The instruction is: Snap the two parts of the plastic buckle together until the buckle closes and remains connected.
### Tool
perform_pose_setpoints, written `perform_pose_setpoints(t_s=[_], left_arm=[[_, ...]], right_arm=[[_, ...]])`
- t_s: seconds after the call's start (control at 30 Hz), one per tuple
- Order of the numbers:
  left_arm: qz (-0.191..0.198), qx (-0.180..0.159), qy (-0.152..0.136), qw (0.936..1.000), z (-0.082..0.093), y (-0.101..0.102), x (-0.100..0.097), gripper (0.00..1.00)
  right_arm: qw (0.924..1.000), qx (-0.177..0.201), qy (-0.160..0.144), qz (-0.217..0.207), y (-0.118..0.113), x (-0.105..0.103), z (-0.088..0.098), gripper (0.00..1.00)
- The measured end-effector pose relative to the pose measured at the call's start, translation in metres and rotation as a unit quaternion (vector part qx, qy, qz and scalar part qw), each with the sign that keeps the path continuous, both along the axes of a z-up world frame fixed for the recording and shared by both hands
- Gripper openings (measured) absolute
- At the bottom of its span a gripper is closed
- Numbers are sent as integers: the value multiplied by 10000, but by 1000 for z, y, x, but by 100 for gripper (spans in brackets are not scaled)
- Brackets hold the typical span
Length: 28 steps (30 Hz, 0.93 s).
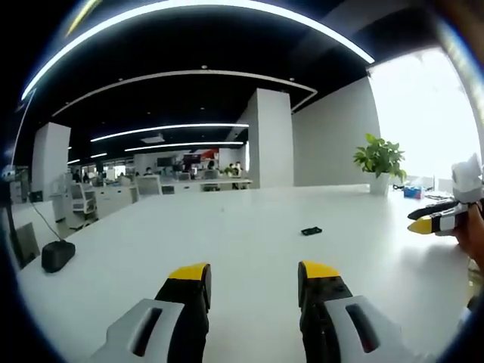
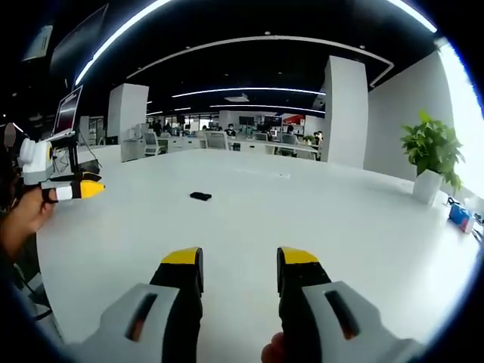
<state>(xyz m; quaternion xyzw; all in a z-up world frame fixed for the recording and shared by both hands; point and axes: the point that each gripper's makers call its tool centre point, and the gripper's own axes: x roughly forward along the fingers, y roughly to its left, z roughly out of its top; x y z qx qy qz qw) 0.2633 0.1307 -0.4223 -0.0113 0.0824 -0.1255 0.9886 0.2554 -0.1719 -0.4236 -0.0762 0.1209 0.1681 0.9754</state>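
Observation:
A small black plastic buckle (image 1: 311, 231) lies flat on the white table (image 1: 227, 242), too small to tell whether it is one piece or two. In the left gripper view my left gripper (image 1: 253, 278) stands open, its yellow-tipped jaws apart with nothing between them, well short of the buckle. My right gripper (image 1: 437, 218) reaches in from the right edge, held by a hand. In the right gripper view the buckle (image 2: 200, 196) lies ahead and left of my open right gripper (image 2: 239, 265), which holds nothing. The left gripper (image 2: 72, 189) shows at the left edge.
A potted plant (image 1: 380, 160) stands at the table's far side, also as the plant (image 2: 431, 155). A black puck-like device with a cable (image 1: 57, 255) sits at the left edge. A small blue item (image 2: 457, 214) lies near the plant. A monitor (image 2: 66, 113) stands behind the left gripper.

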Motion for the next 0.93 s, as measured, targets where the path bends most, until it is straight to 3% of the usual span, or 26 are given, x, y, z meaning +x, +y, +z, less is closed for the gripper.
perform_pose_setpoints(t_s=[0.93], left_arm=[[15,-15,-55,10000,0,3,1,47]], right_arm=[[10000,-78,-3,-59,-1,2,-1,39]])
